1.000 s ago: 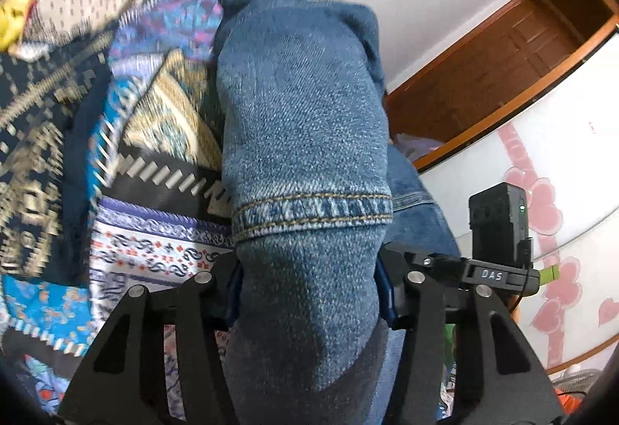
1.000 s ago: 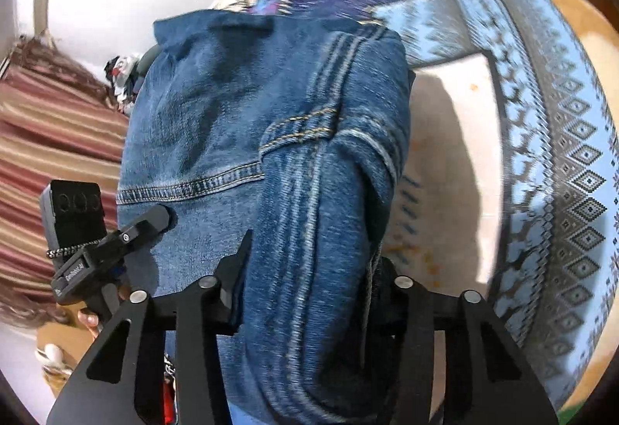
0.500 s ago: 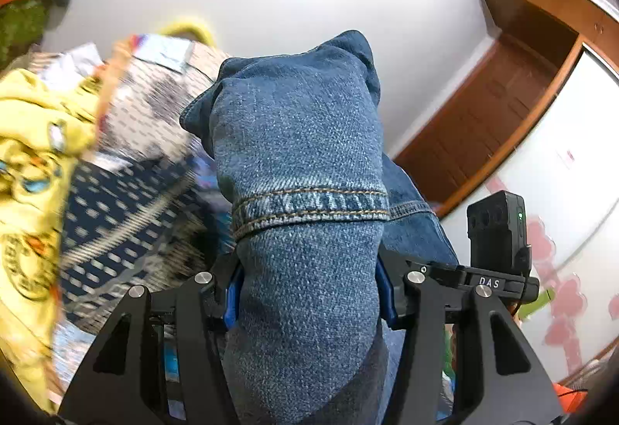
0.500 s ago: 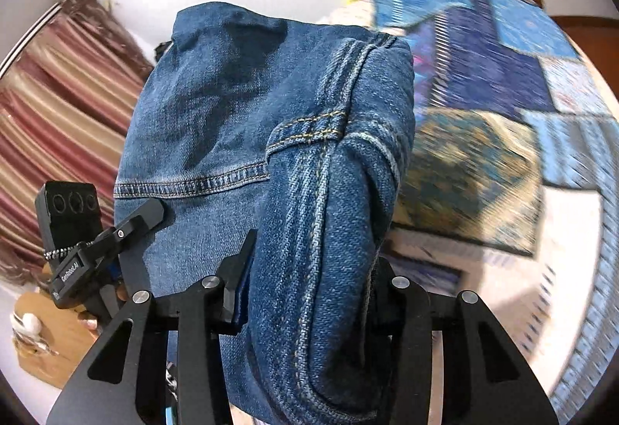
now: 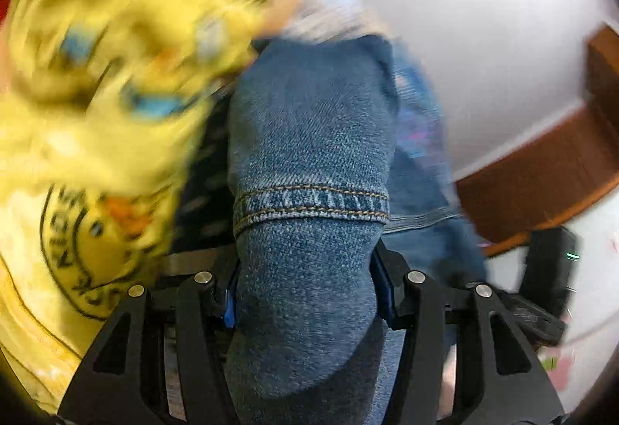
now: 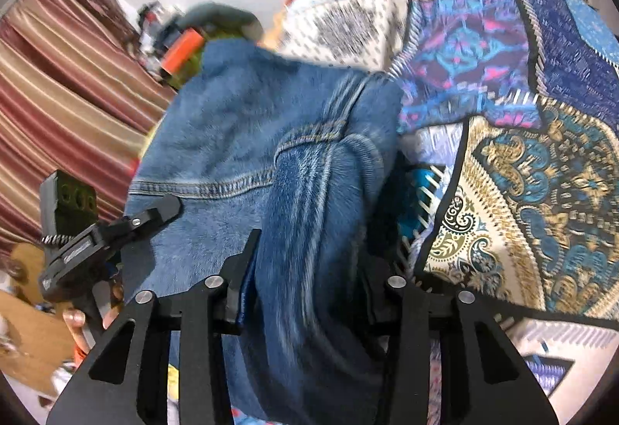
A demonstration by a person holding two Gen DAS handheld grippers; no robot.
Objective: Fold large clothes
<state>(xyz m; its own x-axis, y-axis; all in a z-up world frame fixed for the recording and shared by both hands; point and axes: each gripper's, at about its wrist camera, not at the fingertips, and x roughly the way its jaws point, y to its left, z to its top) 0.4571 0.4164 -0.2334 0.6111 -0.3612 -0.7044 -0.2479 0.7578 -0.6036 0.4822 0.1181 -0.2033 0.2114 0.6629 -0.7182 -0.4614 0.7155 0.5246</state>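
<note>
The denim garment (image 5: 309, 162) is bunched thick between the jaws of my left gripper (image 5: 305, 293), a stitched hem band running across just ahead of the pads. That one is clamped on a fat roll of cloth, so the jaws stand fairly far apart though they are gripping. Over on my right gripper (image 6: 309, 293), another fold of the same denim (image 6: 247, 139) sits between the jaws, seams running away from me along the fingers, and those jaws are closing tighter on it right now. I judge I want a firmer bite there, because a heavy piece carried by two pinched folds will slide out of a loose hold.

The rest of the denim hangs away to the left of my right tool, where I can see my left gripper's body and a fingertip of my hand (image 6: 73, 316) below it. Both tools tilt downward, cloth draped over them.

Ahead and to the right of my right tool lies the patchwork bedspread (image 6: 522, 162), which looks like the surface for laying this down. Off the left of my left tool is a yellow printed garment (image 5: 89, 115), badly blurred, so I can't tell whether the denim touches it.
</note>
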